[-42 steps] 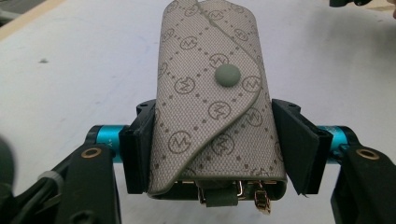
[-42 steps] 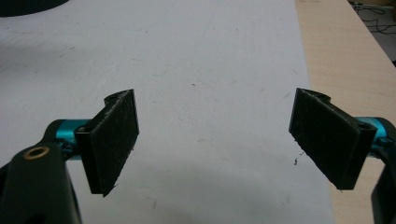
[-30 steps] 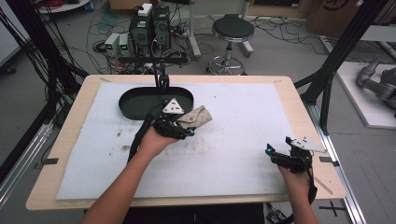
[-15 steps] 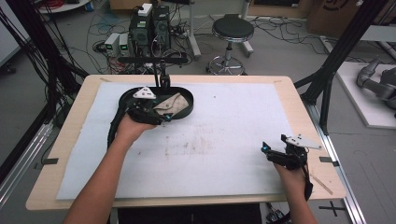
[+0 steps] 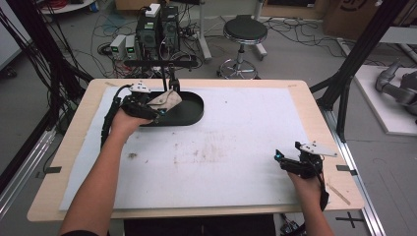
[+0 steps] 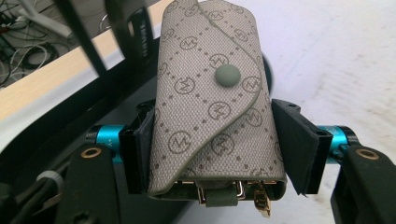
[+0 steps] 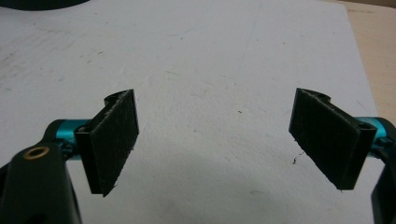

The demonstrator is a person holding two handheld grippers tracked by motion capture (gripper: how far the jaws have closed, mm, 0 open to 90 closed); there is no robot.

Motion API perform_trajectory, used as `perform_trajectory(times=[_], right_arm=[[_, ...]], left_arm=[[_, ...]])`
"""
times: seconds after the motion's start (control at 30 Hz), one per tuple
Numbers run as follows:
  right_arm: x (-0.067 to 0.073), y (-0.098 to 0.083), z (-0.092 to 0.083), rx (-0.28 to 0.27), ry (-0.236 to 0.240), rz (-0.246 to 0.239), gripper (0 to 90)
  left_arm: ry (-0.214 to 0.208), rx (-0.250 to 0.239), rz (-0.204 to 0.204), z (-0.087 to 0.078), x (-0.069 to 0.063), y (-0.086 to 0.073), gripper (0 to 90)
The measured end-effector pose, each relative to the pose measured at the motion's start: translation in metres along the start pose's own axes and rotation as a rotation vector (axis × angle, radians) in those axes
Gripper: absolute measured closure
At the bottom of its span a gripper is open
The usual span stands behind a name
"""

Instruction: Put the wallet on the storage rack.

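A beige monogrammed pouch with a snap button hangs over the left part of a black oval tray at the table's back left. My left gripper is shut on it. In the left gripper view both pads press the sides of the pouch, whose gold hardware faces the camera, with the dark tray below it on the left. My right gripper hovers near the table's front right, open; the right gripper view has its pads wide apart over bare white mat.
A white mat covers most of the wooden table. A black stand rises just behind the tray. Beyond the far edge are a stool, electronics boxes and cables on the floor.
My left gripper has carried the pouch from the middle of the table back and to the left, over the tray. The right gripper has barely moved.
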State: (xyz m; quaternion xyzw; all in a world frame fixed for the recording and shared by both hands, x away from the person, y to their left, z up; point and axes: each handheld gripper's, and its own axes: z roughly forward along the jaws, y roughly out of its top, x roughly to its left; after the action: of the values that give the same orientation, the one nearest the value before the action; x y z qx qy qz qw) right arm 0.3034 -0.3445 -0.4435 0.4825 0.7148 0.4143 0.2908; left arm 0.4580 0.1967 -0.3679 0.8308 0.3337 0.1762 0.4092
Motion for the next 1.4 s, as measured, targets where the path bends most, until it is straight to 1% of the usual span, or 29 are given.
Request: perform_trajectory(times=[0.07, 0.1, 0.13, 0.17, 0.23, 0.33, 0.43, 0.57, 0.8, 0.97, 1.07, 1.13, 1.2, 1.3, 1.4], right_arm=[[0.000, 0.000, 0.000, 0.001, 0.001, 0.001, 16.2], [-0.001, 0.000, 0.000, 0.002, 0.000, 0.002, 16.2], [-0.001, -0.001, 0.000, 0.004, -0.001, 0.004, 16.2], [-0.001, -0.001, 0.000, 0.004, -0.001, 0.003, 16.2], [-0.001, -0.001, -0.001, 0.003, -0.001, 0.002, 16.2], [-0.001, -0.001, -0.001, 0.001, 0.001, -0.003, 16.2], [-0.001, -0.001, 0.000, 0.004, -0.001, 0.004, 16.2], [-0.002, -0.001, 0.001, 0.006, -0.002, -0.003, 16.2], [-0.002, -0.001, 0.000, 0.005, -0.002, 0.001, 16.2], [-0.003, -0.001, 0.000, 0.005, -0.002, -0.002, 16.2], [-0.003, -0.001, 0.000, 0.006, -0.002, -0.001, 16.2], [-0.003, -0.001, 0.000, 0.004, -0.004, -0.003, 16.2], [-0.003, -0.001, 0.000, 0.005, -0.005, 0.001, 16.2], [-0.003, -0.001, 0.000, 0.006, -0.006, 0.002, 16.2], [-0.003, -0.001, 0.000, 0.008, -0.005, -0.003, 16.2]], left_arm=[[0.006, -0.008, -0.007, 0.002, 0.005, -0.002, 36.5], [0.010, -0.008, -0.018, 0.005, 0.008, -0.004, 36.5], [0.013, -0.003, -0.017, 0.007, 0.010, -0.006, 36.5], [0.018, 0.004, -0.027, 0.010, 0.012, -0.008, 36.5], [0.031, 0.028, -0.031, 0.015, 0.017, -0.011, 36.5], [0.044, 0.042, -0.040, 0.022, 0.022, -0.015, 36.5], [0.055, 0.058, -0.045, 0.028, 0.026, -0.016, 36.5], [0.067, 0.103, -0.034, 0.038, 0.029, -0.016, 36.5], [0.076, 0.153, -0.036, 0.054, 0.032, -0.018, 36.4], [0.082, 0.175, -0.041, 0.062, 0.033, -0.021, 36.4], [0.090, 0.201, -0.041, 0.066, 0.035, -0.022, 36.4], [0.091, 0.199, -0.047, 0.068, 0.036, -0.022, 36.4], [0.100, 0.202, -0.039, 0.069, 0.036, -0.022, 36.3], [0.100, 0.205, -0.041, 0.070, 0.036, -0.022, 36.1], [0.098, 0.210, -0.056, 0.071, 0.036, -0.023, 35.6]])
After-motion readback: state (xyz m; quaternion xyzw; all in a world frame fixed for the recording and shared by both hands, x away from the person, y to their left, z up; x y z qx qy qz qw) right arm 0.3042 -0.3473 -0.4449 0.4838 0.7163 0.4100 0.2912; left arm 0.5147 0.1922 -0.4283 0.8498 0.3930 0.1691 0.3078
